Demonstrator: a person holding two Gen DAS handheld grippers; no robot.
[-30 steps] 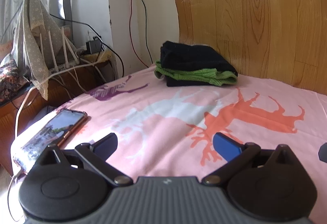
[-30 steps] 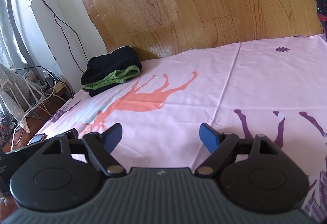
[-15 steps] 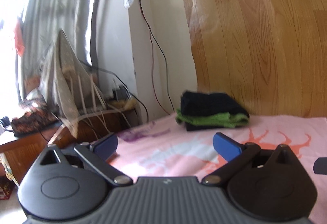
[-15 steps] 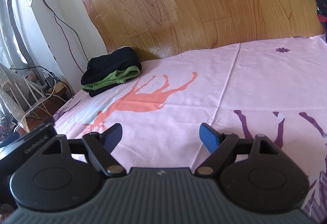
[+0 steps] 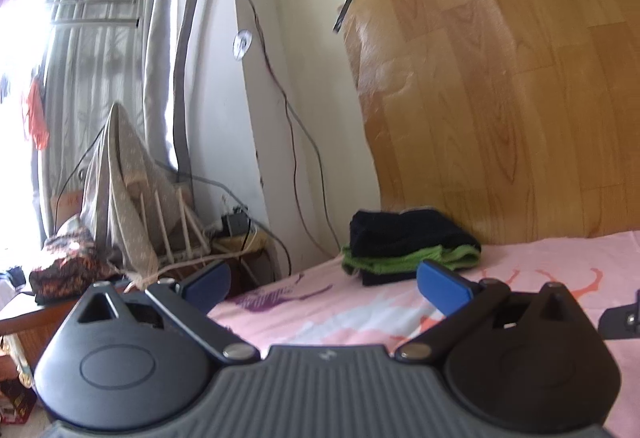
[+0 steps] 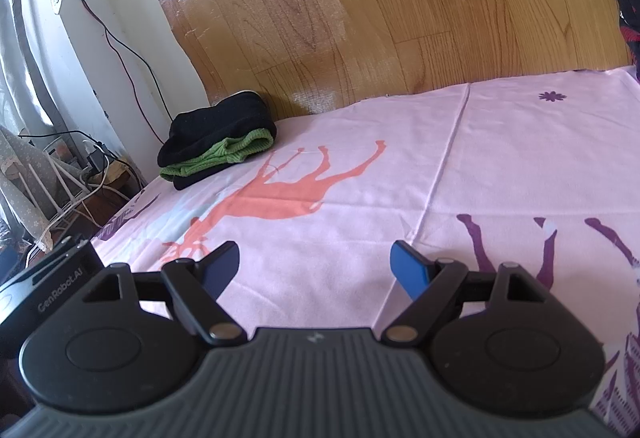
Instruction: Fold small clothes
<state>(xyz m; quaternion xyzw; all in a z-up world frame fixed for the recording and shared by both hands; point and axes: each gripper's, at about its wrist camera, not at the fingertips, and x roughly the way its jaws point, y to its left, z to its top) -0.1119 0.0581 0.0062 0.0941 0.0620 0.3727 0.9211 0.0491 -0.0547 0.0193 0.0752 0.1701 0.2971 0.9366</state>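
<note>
Meanwhile, Both Grippers Are Hanging Empty Over the Bed

Both tools are pointing forward over the pink bed sheet (image 6: 500,158), which is lying flat with orange and purple animal prints across it. The left gripper (image 5: 326,284) is hovering by the near corner of the bed with its blue-padded fingers (image 5: 442,288) spread wide apart, nothing between them. The right gripper (image 6: 316,268) is sitting low above the sheet, its fingers (image 6: 408,270) likewise standing well apart and gripping nothing.

The stack of folded clothes (image 5: 408,244) is resting at the far corner of the bed, just beside the wood-grain panel (image 5: 520,98) that is leaning against the wall. A black garment is lying on top, a green ribbed one (image 6: 224,158) is showing in the middle, and another dark layer is peeking out underneath. The stack is sitting well apart from both grippers.

Off the bed's edge, a side table (image 5: 24,314) is carrying patterned fabric, and a drying rack (image 5: 176,226) draped in pale cloth is standing near a tangle of cables and a plug. Grey curtains (image 5: 100,78) are hanging beside a bright window. At the right gripper's left, the black body of the other tool (image 6: 44,286) is edging into view.
</note>
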